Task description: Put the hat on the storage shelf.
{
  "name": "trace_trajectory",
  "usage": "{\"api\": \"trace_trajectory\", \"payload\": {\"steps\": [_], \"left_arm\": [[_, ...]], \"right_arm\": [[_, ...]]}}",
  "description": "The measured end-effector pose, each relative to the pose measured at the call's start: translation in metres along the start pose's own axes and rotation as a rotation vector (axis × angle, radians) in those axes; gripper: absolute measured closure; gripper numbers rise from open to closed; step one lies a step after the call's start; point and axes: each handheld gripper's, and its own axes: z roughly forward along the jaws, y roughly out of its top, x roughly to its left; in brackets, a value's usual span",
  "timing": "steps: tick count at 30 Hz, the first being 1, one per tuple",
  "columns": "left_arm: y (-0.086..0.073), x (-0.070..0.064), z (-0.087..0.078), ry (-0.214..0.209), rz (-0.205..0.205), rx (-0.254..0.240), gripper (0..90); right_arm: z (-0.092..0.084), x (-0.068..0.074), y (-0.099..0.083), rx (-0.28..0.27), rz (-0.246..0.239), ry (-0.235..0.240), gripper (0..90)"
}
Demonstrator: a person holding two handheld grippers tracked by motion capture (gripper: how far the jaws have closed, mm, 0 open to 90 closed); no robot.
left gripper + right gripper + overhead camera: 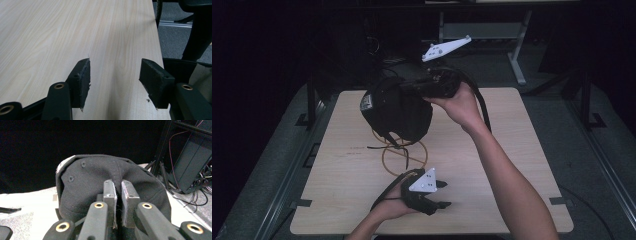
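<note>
A black cap (394, 107) hangs above the far middle of the wooden table (512, 150). My right gripper (406, 87) comes at it from the right and is shut on a fold of its fabric. In the right gripper view, the two jaws (119, 195) pinch the cloth of the cap (82, 185) with almost no gap between them. My left gripper (446, 194) rests low near the table's front edge and points right. Its jaws (113, 80) stand open, with bare wood between them.
An orange cable loop (404, 155) lies on the table under the cap, with a black strap across it. The table's right edge (156, 37) runs close past the left gripper, with a black chair base (197, 30) beyond. A dark equipment rack with cables (190, 165) stands behind.
</note>
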Motion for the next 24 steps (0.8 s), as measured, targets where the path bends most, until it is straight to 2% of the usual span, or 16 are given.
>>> {"api": "trace_trajectory", "payload": {"steps": [4,8,10,11,13,14,17,18,20,24], "left_arm": [[-0.001,0.001,-0.001,0.002,0.002,0.006,41.6],[0.0,0.0,0.0,0.001,0.005,0.005,41.7],[-0.001,0.0,0.002,0.001,0.01,0.012,41.7],[-0.001,0.0,0.003,0.005,0.025,0.027,41.7],[-0.001,-0.002,0.004,0.008,0.024,0.029,41.6],[0.0,-0.002,0.005,0.007,0.024,0.025,41.6],[0.0,-0.004,0.006,0.007,0.03,0.026,41.2],[0.0,-0.004,0.006,0.007,0.029,0.023,41.0],[-0.002,-0.004,0.007,0.006,0.021,0.023,40.7],[-0.003,-0.004,0.006,0.004,0.02,0.032,40.1]], "right_arm": [[0.011,-0.001,0.005,0.015,-0.002,0.001,83.4],[0.025,-0.004,0.007,0.021,0.019,0.006,83.0],[0.033,-0.005,0.007,0.016,0.031,0.015,82.7],[0.039,-0.005,0.007,0.015,0.043,0.022,82.4],[0.051,-0.005,0.007,0.015,0.053,0.02,81.5],[0.058,-0.005,0.006,0.019,0.06,0.02,79.6],[0.071,-0.004,0.006,-0.001,0.074,0.009,60.7],[0.072,-0.004,0.005,0.005,0.087,0.015,57.6],[0.072,-0.004,0.003,0.024,0.078,0.002,53.7],[0.066,-0.006,-0.003,0.015,0.098,-0.001,48.8]]}}
